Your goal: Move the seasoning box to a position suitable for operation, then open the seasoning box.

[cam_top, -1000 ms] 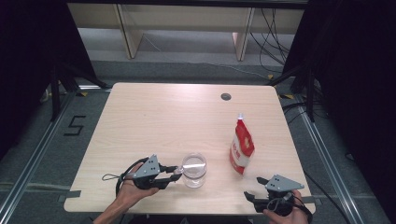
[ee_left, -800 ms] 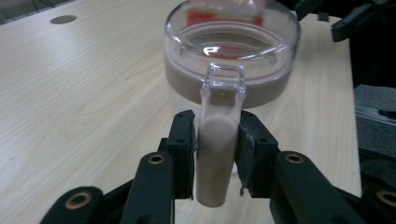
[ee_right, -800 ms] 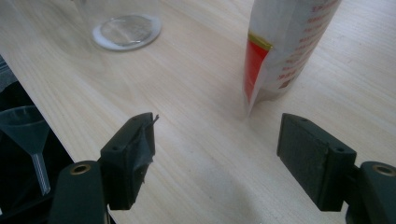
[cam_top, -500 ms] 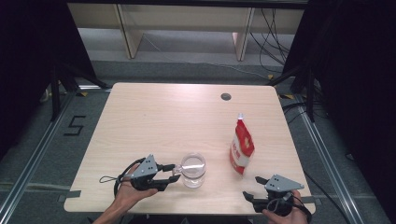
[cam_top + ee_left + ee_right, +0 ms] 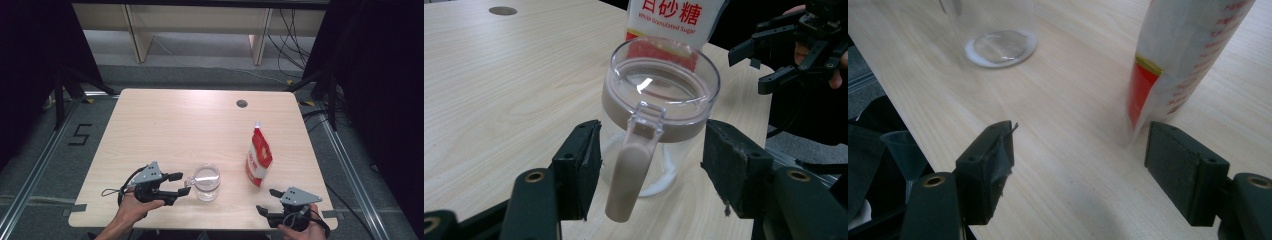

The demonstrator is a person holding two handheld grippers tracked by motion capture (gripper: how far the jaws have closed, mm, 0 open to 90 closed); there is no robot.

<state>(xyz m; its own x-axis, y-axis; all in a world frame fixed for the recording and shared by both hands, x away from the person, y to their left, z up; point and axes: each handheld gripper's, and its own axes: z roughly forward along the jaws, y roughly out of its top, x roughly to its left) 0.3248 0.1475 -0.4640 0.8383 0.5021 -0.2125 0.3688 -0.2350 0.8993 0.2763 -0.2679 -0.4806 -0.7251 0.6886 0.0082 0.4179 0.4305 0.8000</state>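
Observation:
A clear plastic jug (image 5: pixel 207 181) with a pale lid stands near the table's front edge. Its handle (image 5: pixel 631 165) points at my left gripper (image 5: pixel 181 184). The jaws have just been opening. They stand on either side of the handle with a gap on both sides, open (image 5: pixel 654 167). A red and white sugar bag (image 5: pixel 259 157) stands upright to the jug's right, and rises behind the jug (image 5: pixel 674 20) in the left gripper view. My right gripper (image 5: pixel 266 200) rests at the front right corner, open and with nothing in it (image 5: pixel 1078 165), the bag (image 5: pixel 1183 60) just ahead on its right.
The light wooden table (image 5: pixel 165 125) has a round cable hole (image 5: pixel 242 103) at the back right. Wide bare tabletop lies behind the jug and the bag. Metal floor rails and dark curtains flank the table. A wooden shelf frame (image 5: pixel 195 30) stands beyond it.
The left gripper's jaws have spread apart and let go of the jug's handle. The jug, the bag and the right gripper have stayed where they were.

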